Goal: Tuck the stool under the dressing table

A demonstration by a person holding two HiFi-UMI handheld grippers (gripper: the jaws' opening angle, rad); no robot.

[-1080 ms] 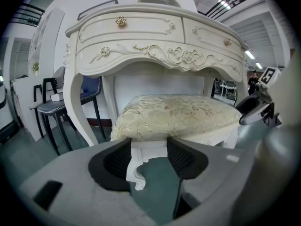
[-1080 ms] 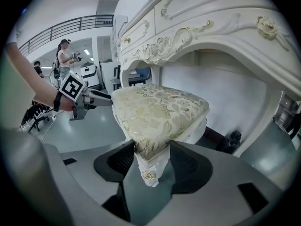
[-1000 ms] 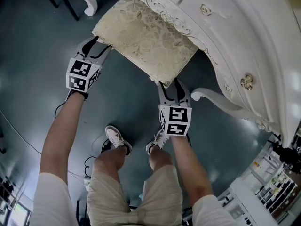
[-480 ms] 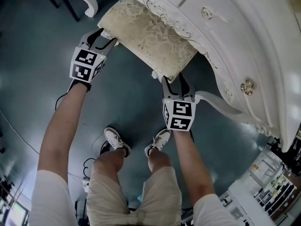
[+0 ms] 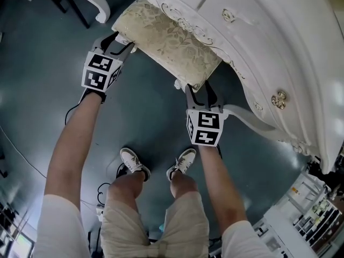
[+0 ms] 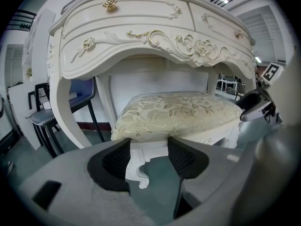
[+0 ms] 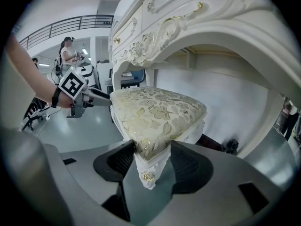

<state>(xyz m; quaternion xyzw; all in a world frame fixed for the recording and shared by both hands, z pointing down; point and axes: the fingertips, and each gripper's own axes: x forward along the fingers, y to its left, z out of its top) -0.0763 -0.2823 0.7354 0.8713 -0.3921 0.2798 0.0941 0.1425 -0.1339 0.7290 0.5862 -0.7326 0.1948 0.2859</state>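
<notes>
Stool is gripped at both near corners: the left hand-held gripper pinches the near-left carved frame corner, and the right hand-held gripper pinches the near-right cushion corner. The far part of the seat lies under the table; the near part projects over the floor

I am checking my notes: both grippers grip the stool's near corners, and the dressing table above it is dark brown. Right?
No: the dressing table is white with gold trim, as the left gripper view shows. The left gripper and right gripper grip the stool at its near corners.
</notes>
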